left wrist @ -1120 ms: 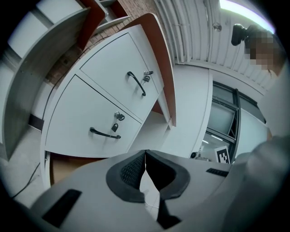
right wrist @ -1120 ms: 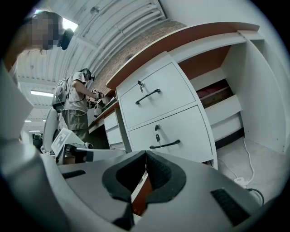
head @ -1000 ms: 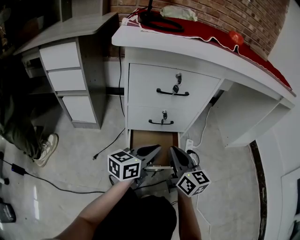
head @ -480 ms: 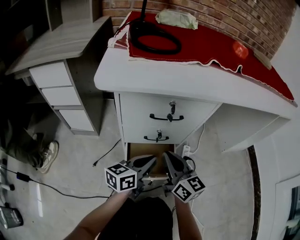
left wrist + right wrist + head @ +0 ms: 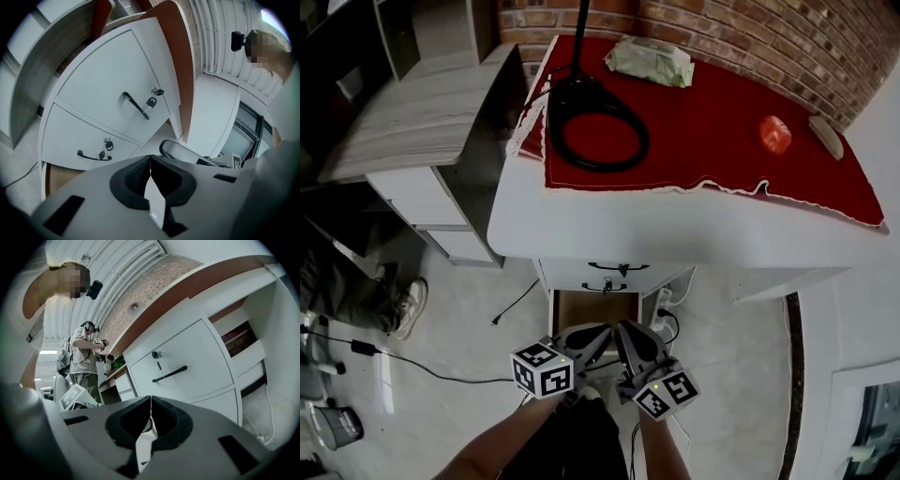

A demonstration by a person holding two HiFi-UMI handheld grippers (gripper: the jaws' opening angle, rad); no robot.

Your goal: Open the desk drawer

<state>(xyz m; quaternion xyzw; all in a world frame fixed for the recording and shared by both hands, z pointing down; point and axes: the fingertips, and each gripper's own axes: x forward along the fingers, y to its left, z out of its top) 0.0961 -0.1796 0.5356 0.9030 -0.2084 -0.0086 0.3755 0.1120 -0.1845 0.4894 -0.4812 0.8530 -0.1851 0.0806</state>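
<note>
Both are pressed together on nothing: left gripper [image 5: 150, 159] and right gripper [image 5: 151, 399] are hovering just in front of the white counter [image 5: 609, 230]. Bottom drawer [image 5: 595, 307] is standing pulled out, wood inside showing; upper drawers [image 5: 103, 84] are looking shut. Likely pulling further: spreading jaws first, hooking a black handle [image 5: 169, 373] squarely, drawing straight back, not twisting.
</note>
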